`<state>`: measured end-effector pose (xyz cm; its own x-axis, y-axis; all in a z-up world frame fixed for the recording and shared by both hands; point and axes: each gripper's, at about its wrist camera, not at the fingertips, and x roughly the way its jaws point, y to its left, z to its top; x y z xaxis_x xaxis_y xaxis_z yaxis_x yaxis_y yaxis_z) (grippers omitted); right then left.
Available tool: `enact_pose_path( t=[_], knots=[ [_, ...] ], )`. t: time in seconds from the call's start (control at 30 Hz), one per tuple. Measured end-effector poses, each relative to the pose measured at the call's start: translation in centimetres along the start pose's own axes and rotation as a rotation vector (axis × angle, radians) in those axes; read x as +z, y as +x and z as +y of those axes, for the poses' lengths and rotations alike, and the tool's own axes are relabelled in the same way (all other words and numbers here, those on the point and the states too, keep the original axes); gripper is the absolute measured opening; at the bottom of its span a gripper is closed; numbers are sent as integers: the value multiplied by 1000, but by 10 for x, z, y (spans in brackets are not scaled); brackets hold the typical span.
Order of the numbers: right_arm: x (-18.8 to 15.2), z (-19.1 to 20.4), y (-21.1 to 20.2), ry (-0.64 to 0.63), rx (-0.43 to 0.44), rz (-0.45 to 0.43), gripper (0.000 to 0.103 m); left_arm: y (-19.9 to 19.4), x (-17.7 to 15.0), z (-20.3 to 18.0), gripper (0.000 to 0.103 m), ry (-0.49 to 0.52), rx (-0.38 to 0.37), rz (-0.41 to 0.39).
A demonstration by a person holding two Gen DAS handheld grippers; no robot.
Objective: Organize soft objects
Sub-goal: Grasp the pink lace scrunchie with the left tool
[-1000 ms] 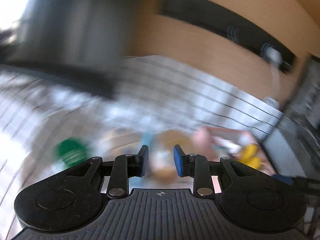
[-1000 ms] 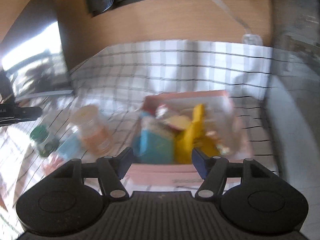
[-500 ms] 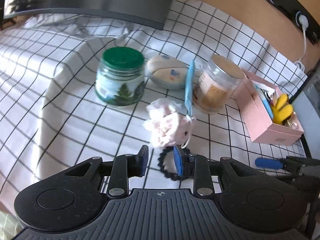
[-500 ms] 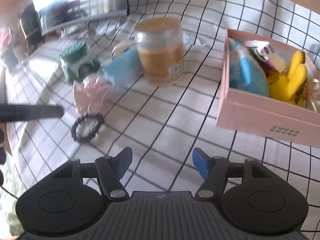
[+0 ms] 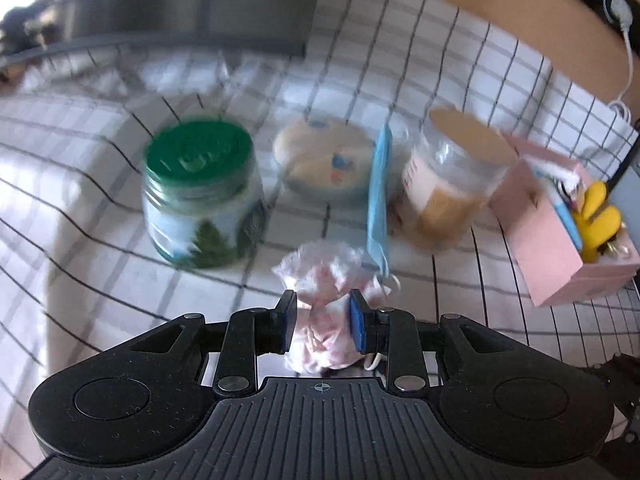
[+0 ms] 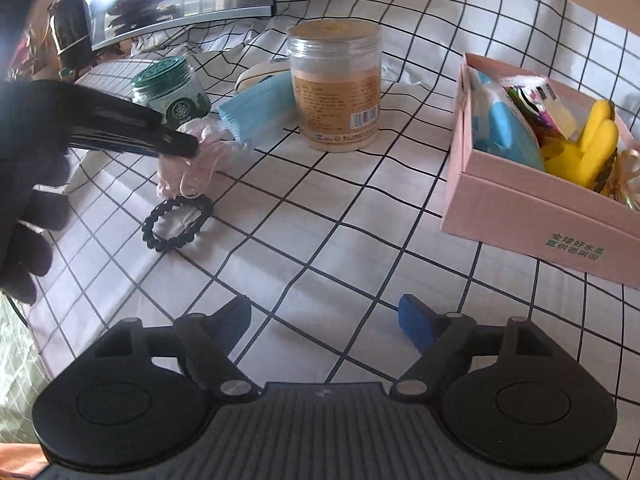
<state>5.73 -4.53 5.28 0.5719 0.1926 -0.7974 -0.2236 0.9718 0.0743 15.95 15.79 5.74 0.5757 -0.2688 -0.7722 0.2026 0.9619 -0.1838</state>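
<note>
A crumpled pink-and-white soft bundle [image 5: 328, 280] lies on the checked cloth. My left gripper [image 5: 323, 320] straddles it, blue pads on either side, jaws narrow; I cannot tell whether they press it. It also shows in the right wrist view [image 6: 200, 152] under the left gripper. A blue face mask [image 5: 378, 200] leans beside it. A pink box [image 6: 540, 204] holds a yellow soft toy [image 6: 588, 148] and blue items. My right gripper [image 6: 325, 322] is open and empty above the cloth.
A green-lidded jar [image 5: 200, 192], a round tin [image 5: 324, 164] and a clear jar with tan contents [image 6: 336, 84] stand behind the bundle. A black bead bracelet [image 6: 176, 222] lies on the cloth. A monitor [image 6: 176, 0] stands at the back.
My left gripper has moved forward and down, so the pink bundle now sits between its pads. The right gripper has held nearly still, open.
</note>
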Motion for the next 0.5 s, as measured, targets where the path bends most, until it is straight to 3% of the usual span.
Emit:
enact_pose_path(
  t=[0.2,0.23,0.27,0.47,0.5],
  knots=[
    [-4,9,5,-50,-16,2,99,12,-3,-5,32,59,18,36],
    [-5,9,5,-50,-15,0,102,12,-3,-5,33,73,29,85],
    [-6,9,5,-51,-16,-1,103,11,-3,-5,33,77,28,87],
    [-8,12,5,-47,-22,-8,103,11,-5,1,33,58,10,64],
    [-8,12,4,-43,-25,-6,103,11,-5,3,28,49,8,63]
  ],
)
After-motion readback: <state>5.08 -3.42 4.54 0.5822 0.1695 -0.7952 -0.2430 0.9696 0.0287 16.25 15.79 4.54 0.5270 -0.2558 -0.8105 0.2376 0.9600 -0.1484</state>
